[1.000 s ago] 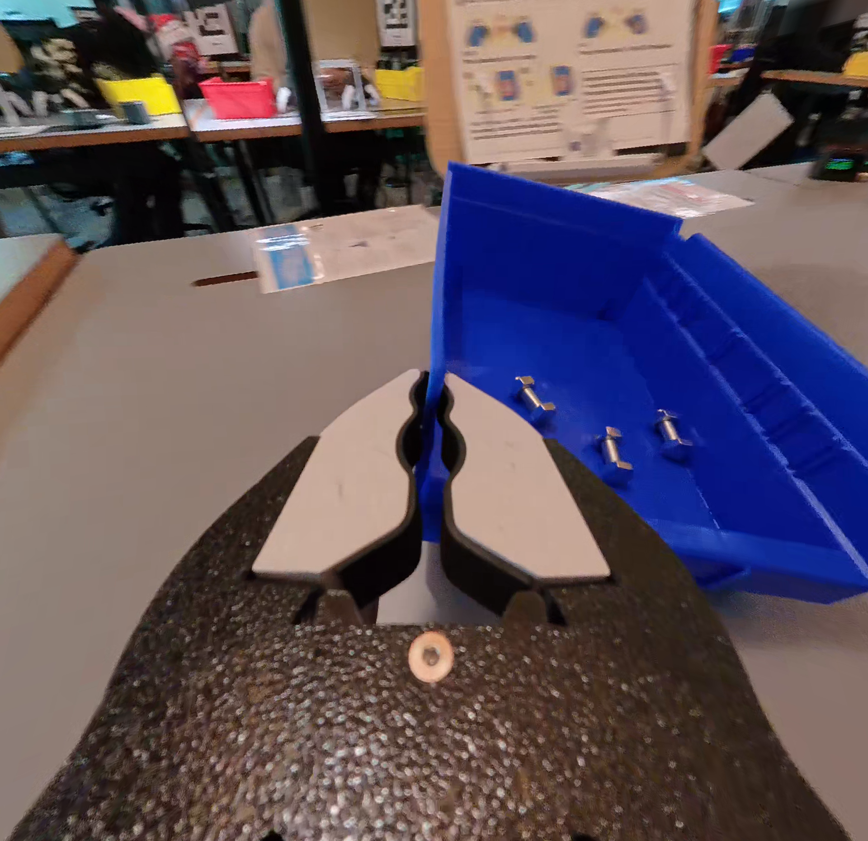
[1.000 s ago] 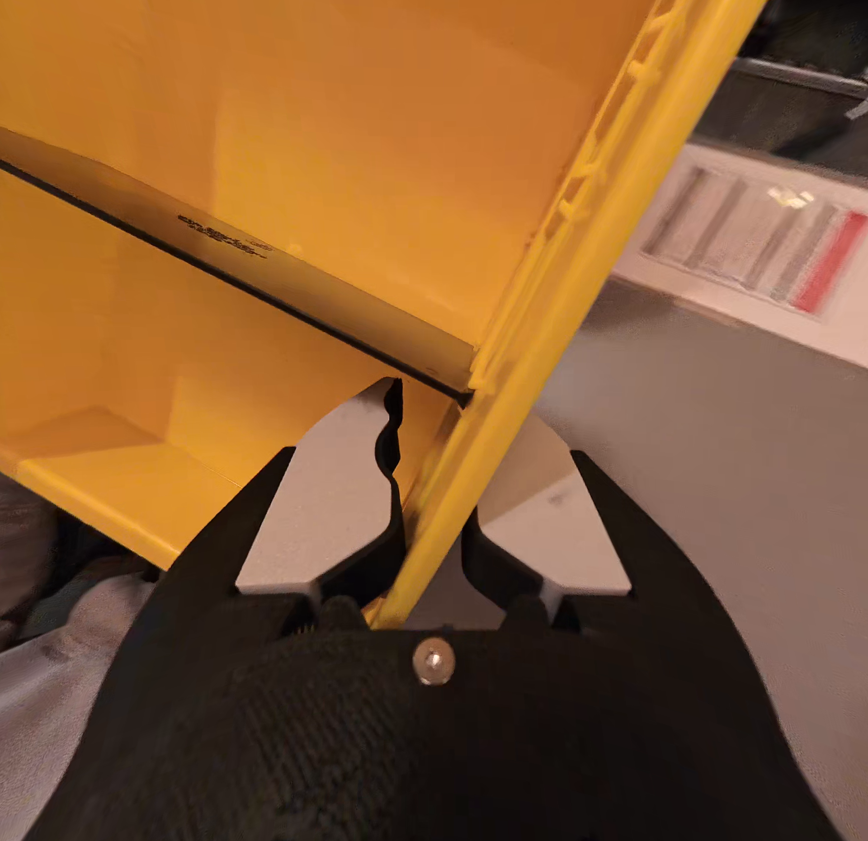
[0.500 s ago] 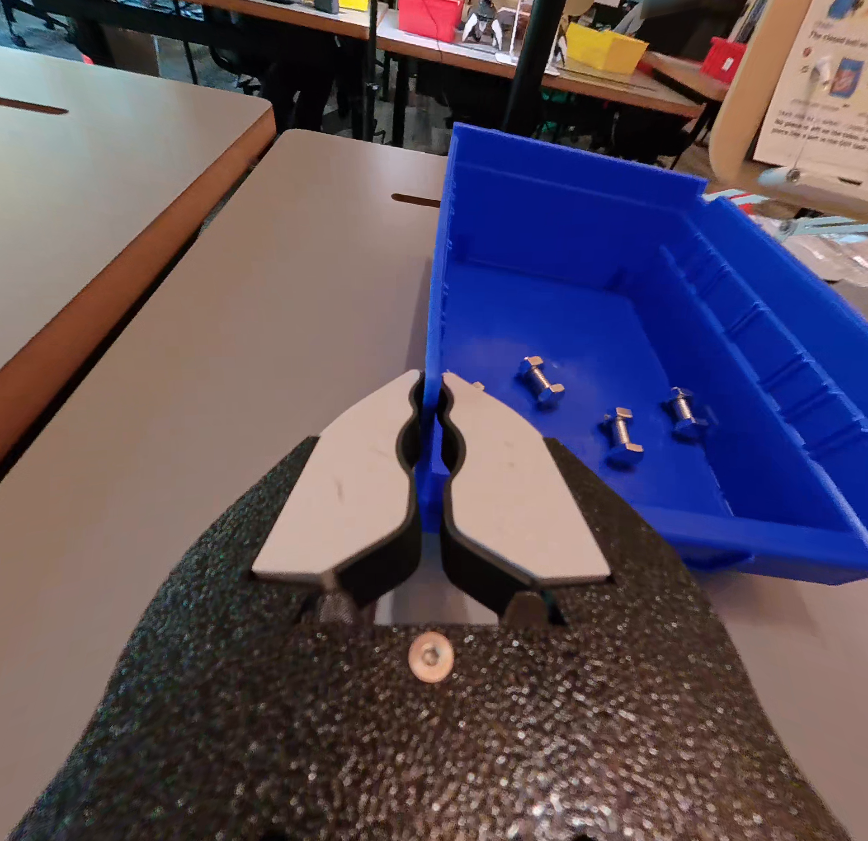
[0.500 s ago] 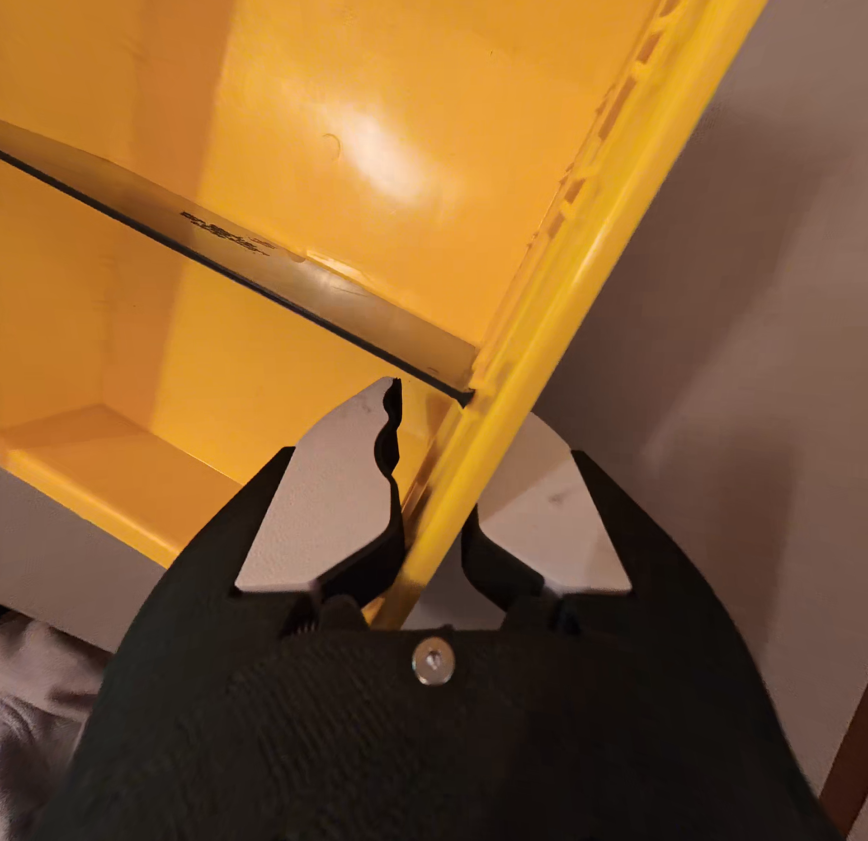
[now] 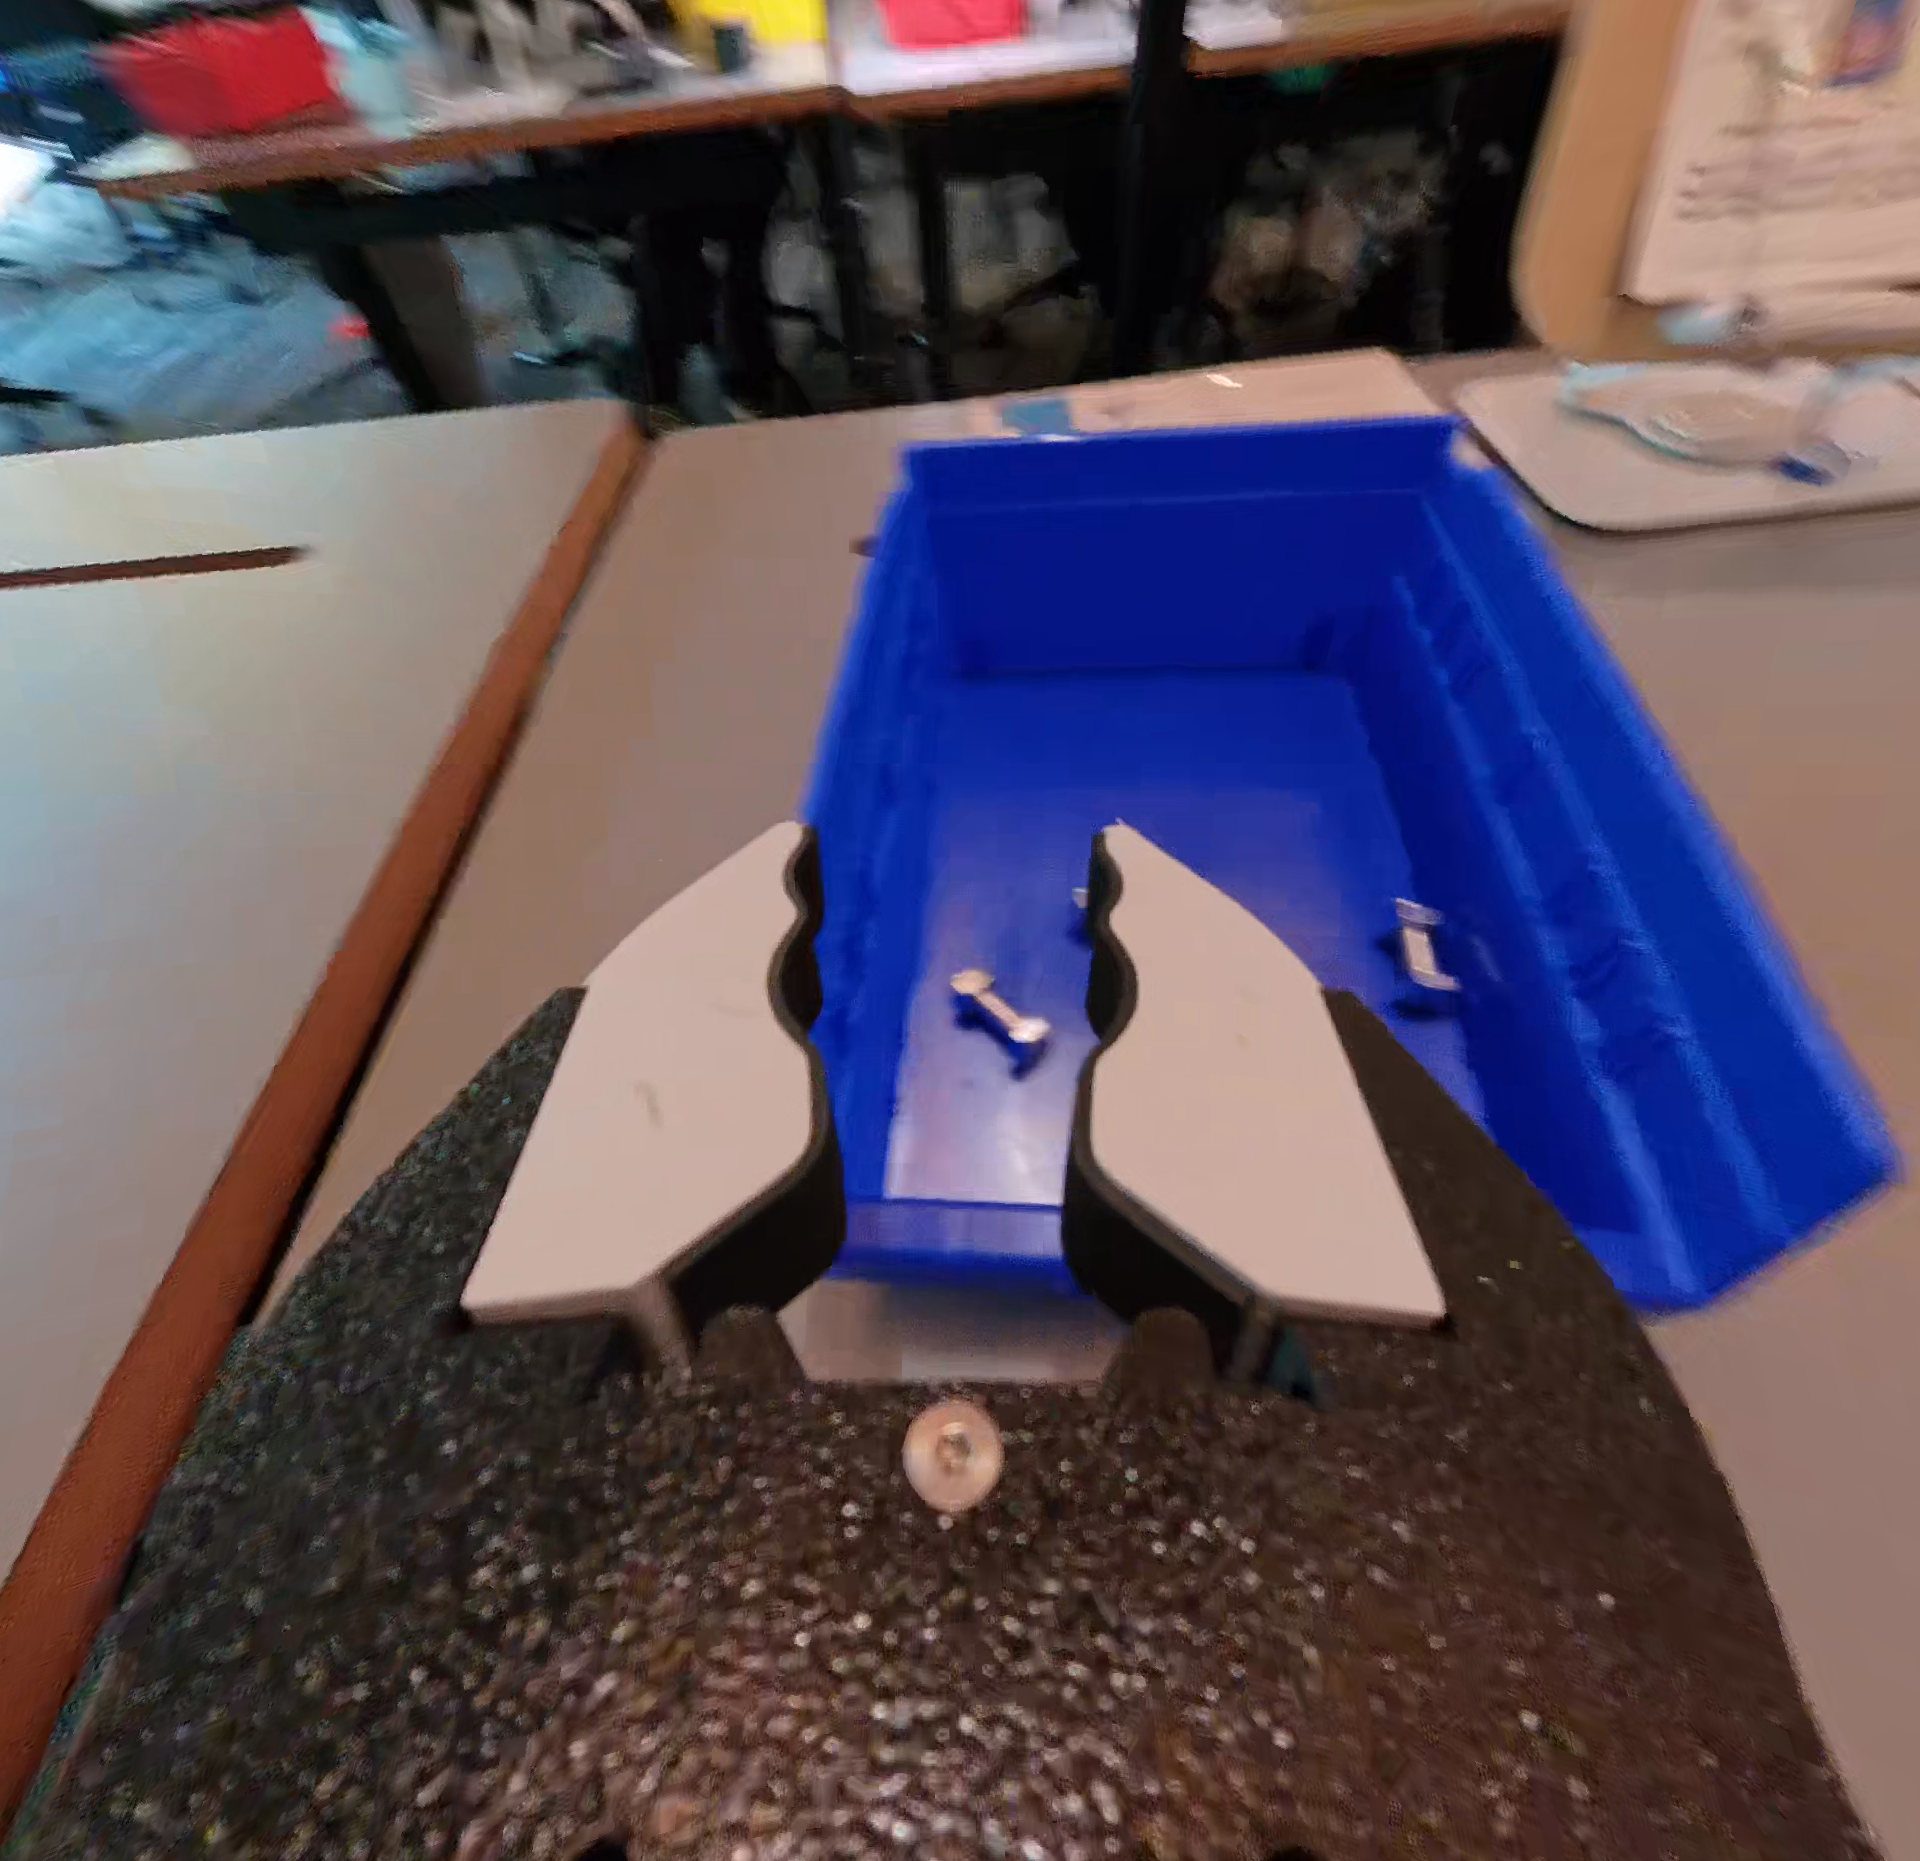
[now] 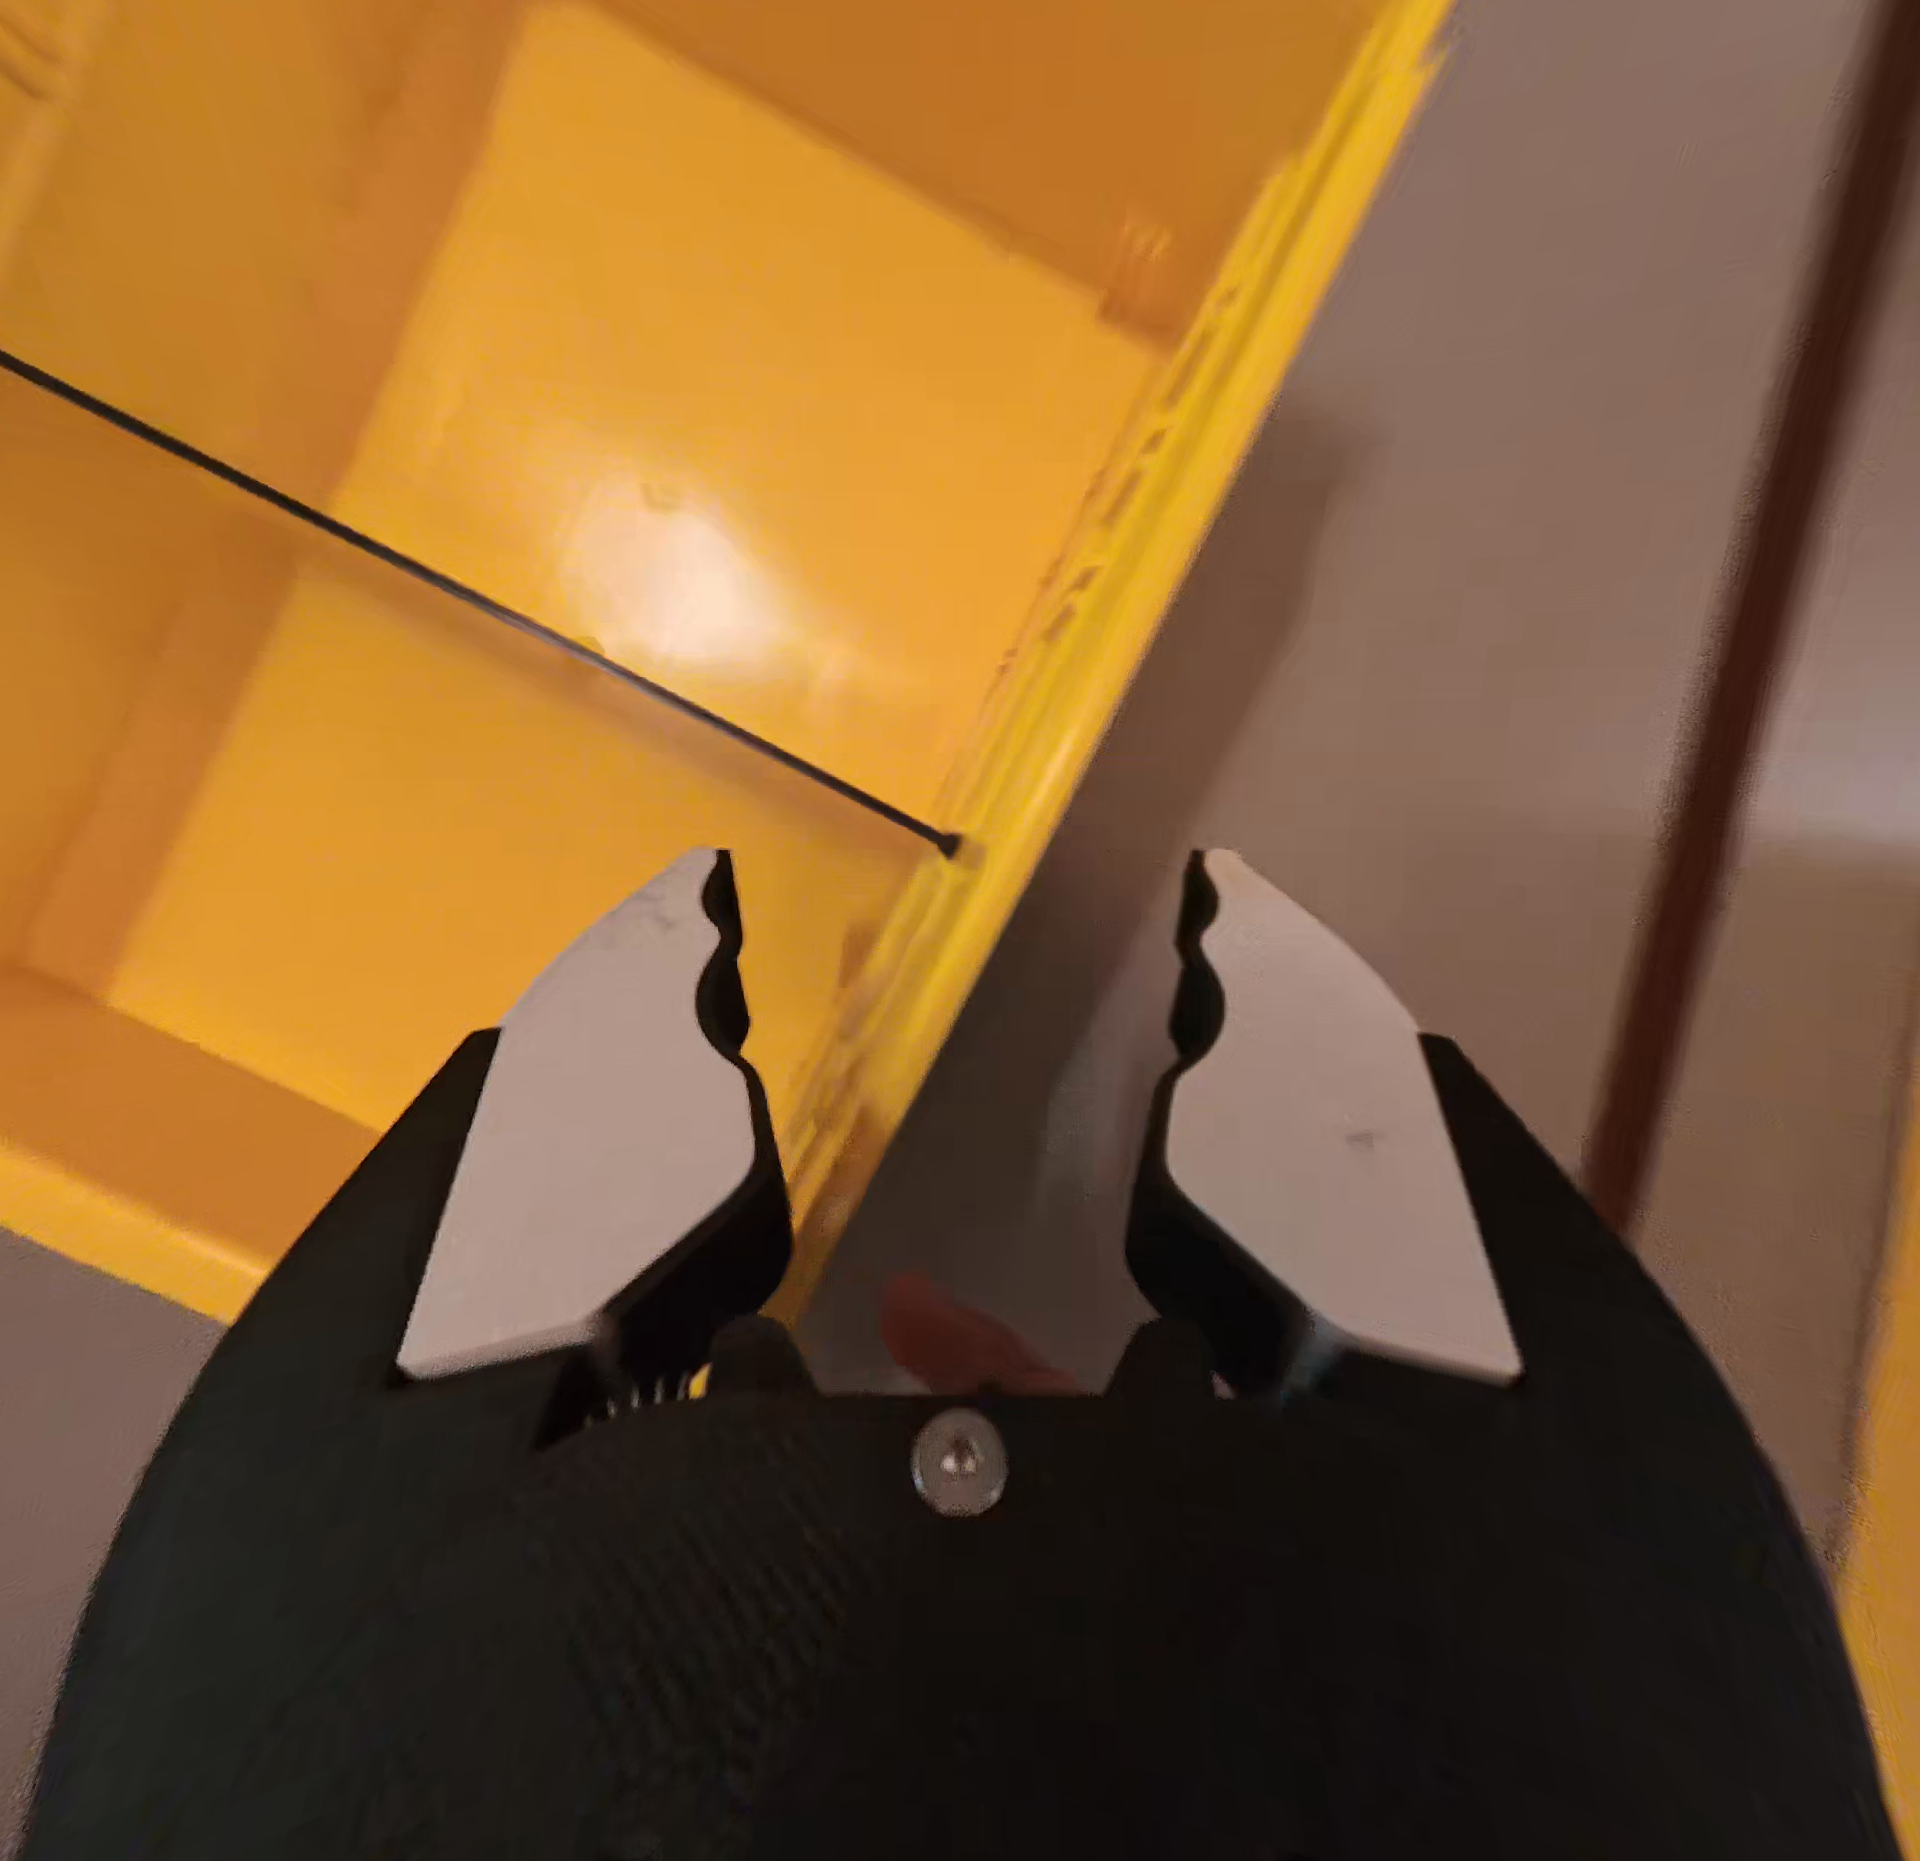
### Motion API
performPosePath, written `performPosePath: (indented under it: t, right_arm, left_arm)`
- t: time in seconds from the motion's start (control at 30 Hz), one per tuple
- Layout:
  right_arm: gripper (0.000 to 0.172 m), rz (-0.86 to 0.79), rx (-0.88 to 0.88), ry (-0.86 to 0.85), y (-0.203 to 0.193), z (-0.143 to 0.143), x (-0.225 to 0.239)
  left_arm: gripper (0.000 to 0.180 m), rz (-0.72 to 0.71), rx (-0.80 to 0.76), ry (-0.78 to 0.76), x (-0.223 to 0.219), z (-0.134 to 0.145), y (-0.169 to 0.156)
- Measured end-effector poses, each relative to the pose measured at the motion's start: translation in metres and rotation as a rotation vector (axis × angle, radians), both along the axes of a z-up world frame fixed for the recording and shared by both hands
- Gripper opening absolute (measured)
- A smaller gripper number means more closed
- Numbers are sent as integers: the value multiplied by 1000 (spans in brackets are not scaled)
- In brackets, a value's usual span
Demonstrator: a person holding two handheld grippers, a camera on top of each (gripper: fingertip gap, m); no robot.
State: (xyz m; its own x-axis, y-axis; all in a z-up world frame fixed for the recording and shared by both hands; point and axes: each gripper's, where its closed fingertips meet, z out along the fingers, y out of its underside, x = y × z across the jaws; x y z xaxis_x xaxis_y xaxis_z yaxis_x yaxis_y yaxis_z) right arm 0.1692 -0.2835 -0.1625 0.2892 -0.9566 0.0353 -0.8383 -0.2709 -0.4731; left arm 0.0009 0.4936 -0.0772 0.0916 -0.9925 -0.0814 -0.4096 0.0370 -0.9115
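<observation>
Tools both gape wide, nothing gripped. Your left tool (image 5: pixel 951 845) straddles the near-left wall of the blue plastic bin (image 5: pixel 1621 876) on the grey worktop (image 5: pixel 665 668); neither pad presses it. A small silver bolt (image 5: pixel 1000 1019) lies on the bin floor between the fingers, another (image 5: pixel 1421 944) off right. Your right tool (image 6: pixel 961 866) straddles the side wall of the yellow plastic bin (image 6: pixel 1039 803), pads clear; a thin black divider (image 6: pixel 468 596) crosses inside just ahead.

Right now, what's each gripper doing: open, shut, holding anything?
Left gripper: open, holding nothing, over the blue bin.
Right gripper: open, straddling the yellow bin wall, not gripping.
</observation>
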Motion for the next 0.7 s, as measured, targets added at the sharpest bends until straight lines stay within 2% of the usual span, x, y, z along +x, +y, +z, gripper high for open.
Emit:
performPosePath:
  t: [0.03,0.13,0.2,0.27,0.4,0.47,0.5,0.6,0.7]
  right_arm:
    - [88,-11,-37,-69,-3,17,0]
    - [93,6,-15,-299,16,74,-14]
    - [94,100,71,-404,50,97,-36]
    - [95,199,142,-475,86,106,-58]
    - [94,361,193,-505,139,93,-96]
    - [94,425,201,-499,156,80,-107]
    - [93,447,200,-497,162,74,-110]
    - [93,469,199,-486,172,61,-110]
    - [92,463,192,-474,178,60,-106]
  left_arm:
    - [49,-64,-36,79,7,-6,-19]
    - [43,-185,-183,340,27,-34,-57]
    - [39,-169,-228,461,42,-55,-55]
    - [35,-127,-293,598,51,-79,-47]
    - [24,-54,-420,789,53,-117,-40]
    - [25,-14,-482,826,53,-127,-41]
    - [25,2,-505,823,55,-128,-42]
    - [10,28,-502,839,57,-131,-42]
    - [10,58,-521,861,60,-130,-42]
